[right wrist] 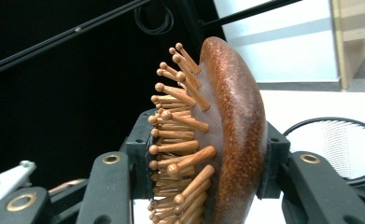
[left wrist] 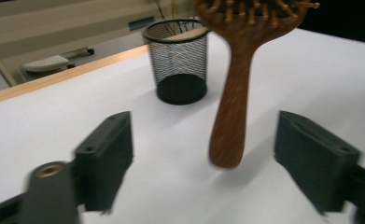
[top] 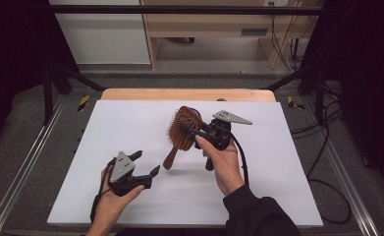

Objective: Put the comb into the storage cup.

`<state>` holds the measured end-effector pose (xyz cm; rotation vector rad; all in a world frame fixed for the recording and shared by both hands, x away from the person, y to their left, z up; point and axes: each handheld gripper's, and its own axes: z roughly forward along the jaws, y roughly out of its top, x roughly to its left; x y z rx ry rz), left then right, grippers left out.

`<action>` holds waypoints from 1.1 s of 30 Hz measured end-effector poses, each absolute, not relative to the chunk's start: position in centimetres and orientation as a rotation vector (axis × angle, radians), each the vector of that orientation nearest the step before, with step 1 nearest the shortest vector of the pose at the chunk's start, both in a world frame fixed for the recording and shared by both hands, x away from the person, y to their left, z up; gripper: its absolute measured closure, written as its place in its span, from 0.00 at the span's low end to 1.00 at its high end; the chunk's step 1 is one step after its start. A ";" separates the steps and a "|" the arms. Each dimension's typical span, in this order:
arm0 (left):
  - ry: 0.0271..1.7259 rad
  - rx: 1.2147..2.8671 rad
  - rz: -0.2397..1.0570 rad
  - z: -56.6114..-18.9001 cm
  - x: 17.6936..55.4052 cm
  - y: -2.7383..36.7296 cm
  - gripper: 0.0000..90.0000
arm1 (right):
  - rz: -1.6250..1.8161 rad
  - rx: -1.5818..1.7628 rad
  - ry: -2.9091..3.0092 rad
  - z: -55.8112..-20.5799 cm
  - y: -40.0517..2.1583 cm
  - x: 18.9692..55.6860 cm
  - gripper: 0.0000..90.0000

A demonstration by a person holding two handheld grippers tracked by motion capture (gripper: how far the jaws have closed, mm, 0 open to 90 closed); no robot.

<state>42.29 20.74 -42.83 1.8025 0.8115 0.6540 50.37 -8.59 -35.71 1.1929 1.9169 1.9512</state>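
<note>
While claw [right wrist: 208, 177] grips hairbrush [right wrist: 231, 130].

High view: fixed overhead, faces forward-down over the table [top: 130, 147]. Left gripper view: low, close, near the table surface. Right gripper view: very close on hairbrush [right wrist: 227, 135]. All three share the brush.

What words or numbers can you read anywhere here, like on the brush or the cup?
There are none to read.
The wooden hairbrush shows no lettering on its handle or back.
The black mesh cup has no label.
The right gripper and left gripper show no markings.
The yellow-and-black striped patches by the table's far corners are just stripes, no words.
</note>
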 end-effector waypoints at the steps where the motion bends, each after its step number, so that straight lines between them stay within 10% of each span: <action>1: 0.833 1.789 0.664 -42.7 42.2 21.5 0.14 | 1.943 1.196 1.910 -35.6 -8.8 50.7 0.58; 33: 1.070 1.538 0.771 -43.3 39.9 29.7 0.03 | 1.909 1.231 1.864 -30.5 -9.1 56.7 0.57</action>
